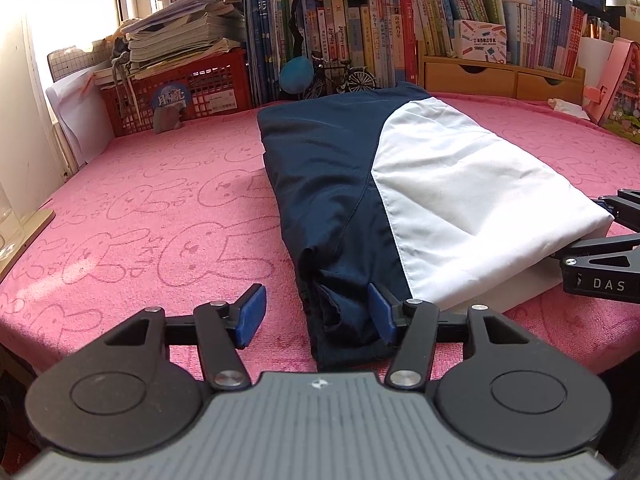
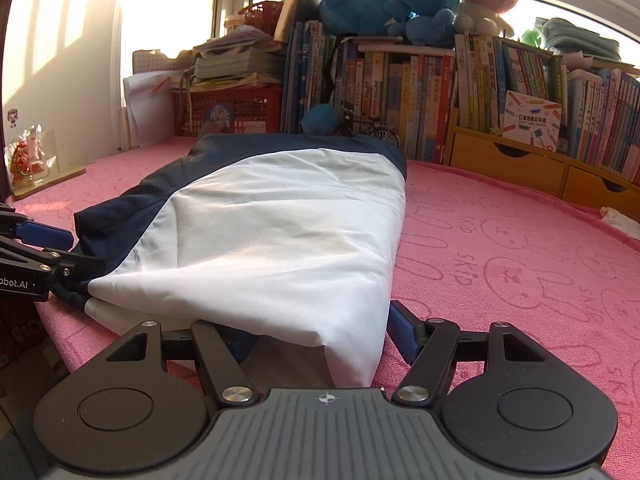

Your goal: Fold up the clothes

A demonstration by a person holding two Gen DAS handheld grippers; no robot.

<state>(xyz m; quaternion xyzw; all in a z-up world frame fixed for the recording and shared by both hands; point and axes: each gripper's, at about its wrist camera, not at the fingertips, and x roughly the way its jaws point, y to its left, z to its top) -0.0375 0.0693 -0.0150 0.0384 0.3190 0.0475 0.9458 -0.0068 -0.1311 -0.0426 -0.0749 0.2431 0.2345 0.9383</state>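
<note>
A folded navy and white garment (image 1: 440, 184) lies lengthwise on the pink rabbit-print table cover (image 1: 160, 208). My left gripper (image 1: 316, 316) is open at the garment's near navy corner. Its right blue pad (image 1: 382, 316) rests against the cloth, and the left pad stands apart on bare cover. In the right wrist view the garment (image 2: 280, 232) has its white near corner lying between the fingers of my right gripper (image 2: 320, 336). That gripper's jaws stand wide; cloth drapes over the left finger and the right pad (image 2: 404, 332) sits beside the fold's edge. Each gripper shows at the other view's edge.
Along the back stand bookshelves (image 1: 360, 40), a red crate (image 1: 180, 92) under stacked papers, wooden drawers (image 2: 508, 164) and a small model bicycle (image 1: 340, 76). Plush toys (image 2: 392, 0) sit on top. The table's front edge runs just under both grippers.
</note>
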